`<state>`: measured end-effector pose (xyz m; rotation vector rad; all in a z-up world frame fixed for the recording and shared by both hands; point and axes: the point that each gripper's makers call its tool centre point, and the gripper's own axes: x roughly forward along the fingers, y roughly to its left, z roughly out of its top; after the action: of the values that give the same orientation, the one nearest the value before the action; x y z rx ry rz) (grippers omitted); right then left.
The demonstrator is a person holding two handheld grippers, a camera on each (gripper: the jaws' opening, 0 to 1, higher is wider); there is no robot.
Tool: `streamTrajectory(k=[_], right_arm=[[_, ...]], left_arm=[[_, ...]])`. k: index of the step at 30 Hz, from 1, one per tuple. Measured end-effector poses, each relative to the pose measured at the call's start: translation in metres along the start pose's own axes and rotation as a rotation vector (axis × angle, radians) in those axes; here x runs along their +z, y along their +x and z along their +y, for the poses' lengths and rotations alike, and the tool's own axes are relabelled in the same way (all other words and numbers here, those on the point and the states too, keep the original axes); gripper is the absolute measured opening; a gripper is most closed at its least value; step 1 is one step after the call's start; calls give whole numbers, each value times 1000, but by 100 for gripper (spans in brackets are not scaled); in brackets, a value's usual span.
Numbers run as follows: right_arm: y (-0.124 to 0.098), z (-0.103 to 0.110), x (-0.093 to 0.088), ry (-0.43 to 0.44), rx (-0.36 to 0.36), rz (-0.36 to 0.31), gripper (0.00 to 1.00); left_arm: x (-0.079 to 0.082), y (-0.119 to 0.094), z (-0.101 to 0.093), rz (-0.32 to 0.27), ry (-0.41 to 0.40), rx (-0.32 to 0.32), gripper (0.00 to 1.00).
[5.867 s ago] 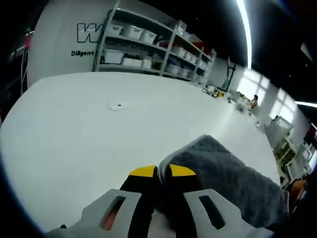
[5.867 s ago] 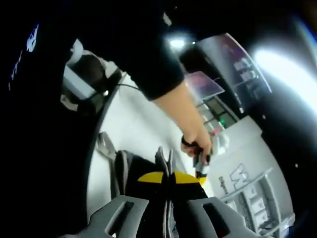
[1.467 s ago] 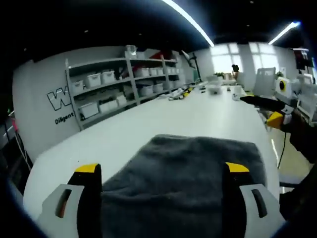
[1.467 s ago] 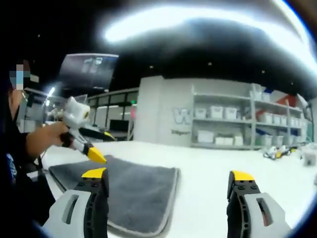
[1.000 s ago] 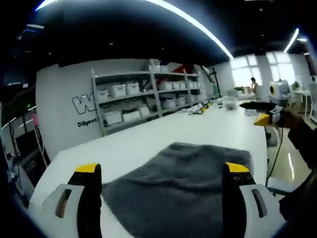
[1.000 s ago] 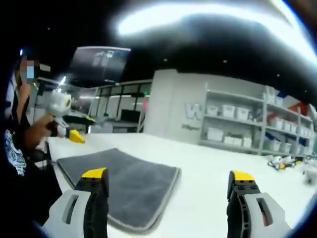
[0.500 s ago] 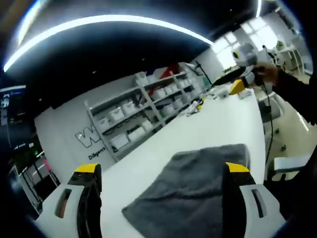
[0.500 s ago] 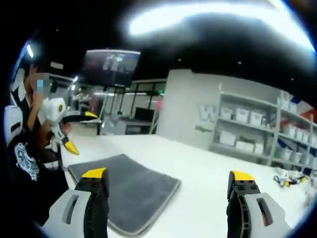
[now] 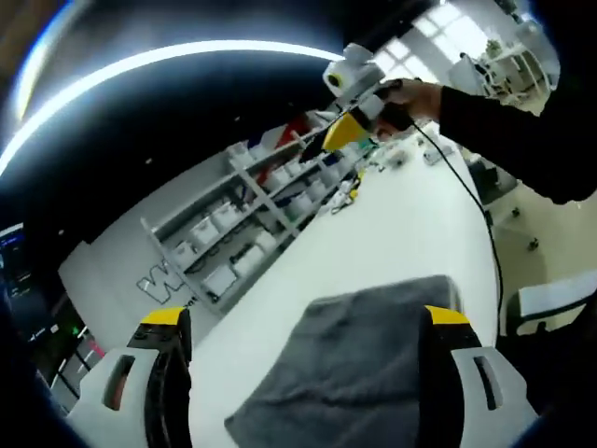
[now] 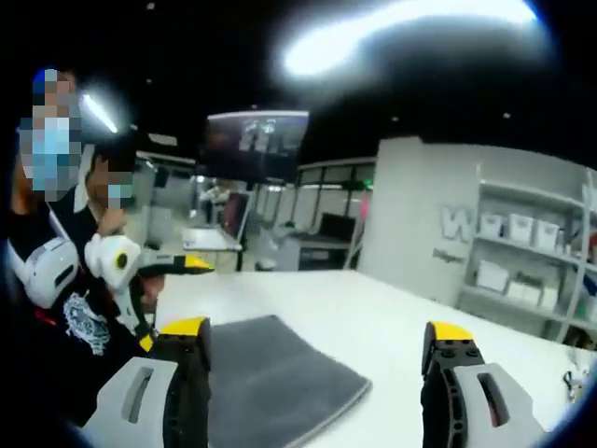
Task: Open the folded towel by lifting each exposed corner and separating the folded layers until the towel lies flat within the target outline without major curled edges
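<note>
Both grippers have lifted away since a second ago. The left gripper (image 9: 303, 322) stands wide and empty, the grey towel (image 9: 359, 369) spread on the white table (image 9: 401, 233) between its fingers. The right gripper (image 10: 317, 336) also gapes wide, holding nothing, with the towel beyond its left finger (image 10: 187, 329).

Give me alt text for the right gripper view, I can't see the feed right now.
A grey towel lies spread on the white table, framed by the right claw, whose yellow-tipped jaws stand wide apart and empty above it. At left, a person holds the left claw raised off the towel; shelves with bins line the far wall.
</note>
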<state>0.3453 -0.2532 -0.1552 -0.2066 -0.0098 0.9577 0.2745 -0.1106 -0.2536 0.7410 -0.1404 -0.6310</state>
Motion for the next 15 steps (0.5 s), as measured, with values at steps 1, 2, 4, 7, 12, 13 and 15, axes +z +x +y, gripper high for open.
streamTrajectory(k=[1,2,4,7,12,13,15], right_arm=[[6,-1,4,-6,34,2,93],[11,-2,8,-8,60,7,96],[21,-11,16,-3,63,-4,99],[42,-21,24,-16,127,-9,99],[76,-38,25,-9,184,5,95],[83,-42,23,-16,180,18,95],[98,-53,20,-16,168,30,90]], left_arm=[[1,1,0,2,21,11,100],[1,2,0,8,38,25,100],[1,3,2,30,61,43,100],[6,4,5,34,62,57,100],[7,9,4,56,97,87,100],[5,12,2,63,106,93,100],[-2,15,-1,98,124,88,100]])
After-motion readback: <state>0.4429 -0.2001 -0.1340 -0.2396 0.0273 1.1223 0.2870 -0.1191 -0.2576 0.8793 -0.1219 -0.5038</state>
